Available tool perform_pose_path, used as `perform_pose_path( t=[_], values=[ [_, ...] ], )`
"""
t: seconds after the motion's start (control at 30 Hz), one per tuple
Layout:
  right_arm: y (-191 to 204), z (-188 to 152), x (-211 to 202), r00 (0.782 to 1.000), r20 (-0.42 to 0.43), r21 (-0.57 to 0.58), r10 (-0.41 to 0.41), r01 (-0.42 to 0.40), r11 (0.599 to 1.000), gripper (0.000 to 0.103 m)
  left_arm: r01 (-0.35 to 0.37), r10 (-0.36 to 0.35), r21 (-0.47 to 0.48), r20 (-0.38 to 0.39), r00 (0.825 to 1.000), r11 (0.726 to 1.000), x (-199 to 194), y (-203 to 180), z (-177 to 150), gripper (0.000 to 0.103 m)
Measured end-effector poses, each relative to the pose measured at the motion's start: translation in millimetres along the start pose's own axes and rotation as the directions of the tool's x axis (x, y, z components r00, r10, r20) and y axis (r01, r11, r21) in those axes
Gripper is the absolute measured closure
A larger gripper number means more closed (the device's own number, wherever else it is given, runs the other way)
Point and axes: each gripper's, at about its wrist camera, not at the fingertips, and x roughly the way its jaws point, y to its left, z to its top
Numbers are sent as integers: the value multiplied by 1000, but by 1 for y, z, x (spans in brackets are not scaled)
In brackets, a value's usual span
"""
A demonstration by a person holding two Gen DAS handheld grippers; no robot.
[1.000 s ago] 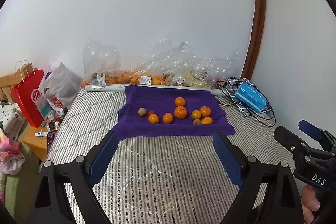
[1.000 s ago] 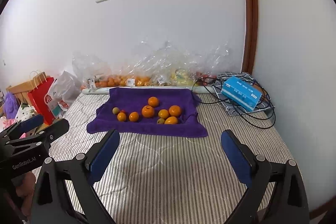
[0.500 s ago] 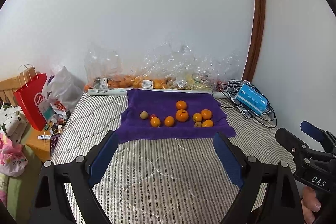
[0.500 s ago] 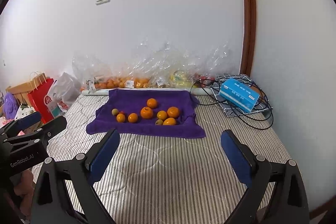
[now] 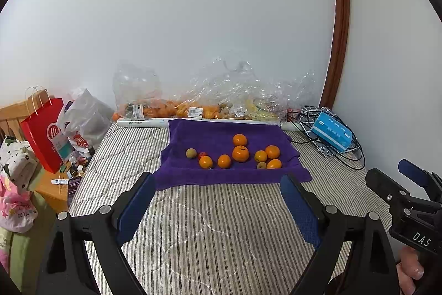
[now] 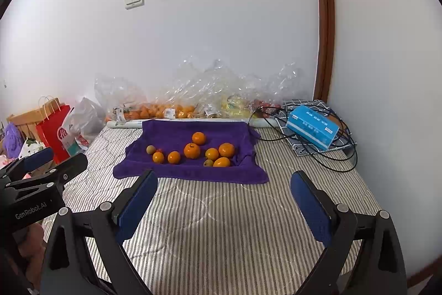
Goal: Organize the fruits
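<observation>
A purple towel (image 5: 221, 176) (image 6: 171, 134) lies on the striped mattress with several orange fruits on it, the largest (image 5: 240, 153) (image 6: 192, 150) in the middle. A small greenish-brown fruit (image 5: 191, 153) (image 6: 150, 149) lies at the left of the group, another (image 5: 261, 165) (image 6: 208, 163) near the right. My left gripper (image 5: 218, 205) is open and empty, held over the mattress in front of the towel. My right gripper (image 6: 223, 202) is open and empty, also short of the towel, and shows in the left wrist view (image 5: 397, 184).
Clear plastic bags of fruit (image 5: 210, 104) line the wall behind the towel. A blue box (image 6: 312, 129) lies on black cables at the back right. A red paper bag (image 5: 45, 129) and clutter stand off the mattress's left edge.
Both grippers have pulled back and tilted up slightly; the towel and fruits appear a little farther and lower in view. The fruits have not moved.
</observation>
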Motion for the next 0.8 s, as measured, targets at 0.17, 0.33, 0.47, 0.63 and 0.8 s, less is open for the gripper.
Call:
perform_pose_path(
  t=[0.17,0.33,0.47,0.63,0.8],
  values=[
    [0,0,0,1000,0,-5,-5,5,1000,7,0,0,2,1,1000,1000,-1,0,0,12],
    [0,0,0,1000,1,-7,-8,8,1000,7,-1,1,2,1,1000,1000,0,0,0,12],
    [0,0,0,1000,2,-5,-7,7,1000,7,-2,2,2,2,1000,1000,-1,-1,0,11],
    [0,0,0,1000,2,-7,-8,8,1000,7,-1,1,5,2,1000,1000,-1,-1,1,11],
    [-1,0,-1,1000,3,-7,-7,7,1000,7,-4,4,7,4,1000,1000,-2,-1,1,11]
  ],
)
